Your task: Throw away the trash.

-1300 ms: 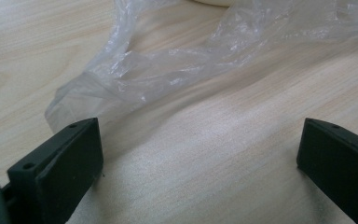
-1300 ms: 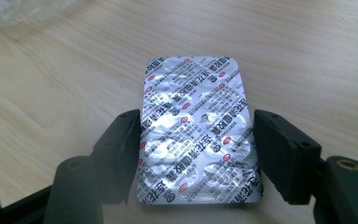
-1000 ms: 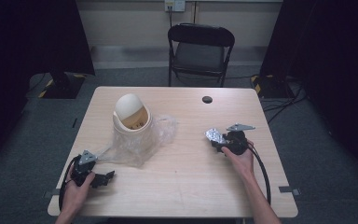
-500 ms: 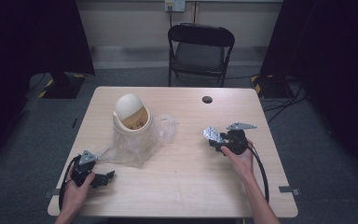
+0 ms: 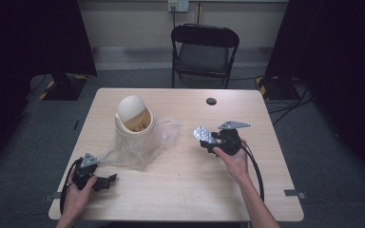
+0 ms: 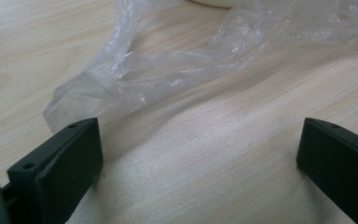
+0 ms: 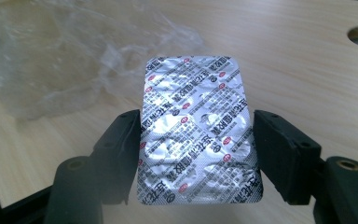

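Both grippers sit ready: your right gripper (image 5: pixel 208 140) clamps the foil blister pack (image 7: pixel 198 130) by its edges above the table (image 5: pixel 185 190), while your left gripper (image 6: pixel 200 154) rests spread wide beside the plastic bag (image 6: pixel 177 60).

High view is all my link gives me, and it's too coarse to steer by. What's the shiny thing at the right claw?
Observer: A silver foil blister pack printed with red and black text; the right claw has a jaw on each long edge of it.
Operator: And the left claw?
Observer: The left claw is open with bare wood between its jaws; a corner of the clear crumpled plastic bag lies just ahead of one jaw.
Operator: Is the pack over the bag?
Observer: No, the pack is over the light wooden table, and the bag's edge lies beyond it.
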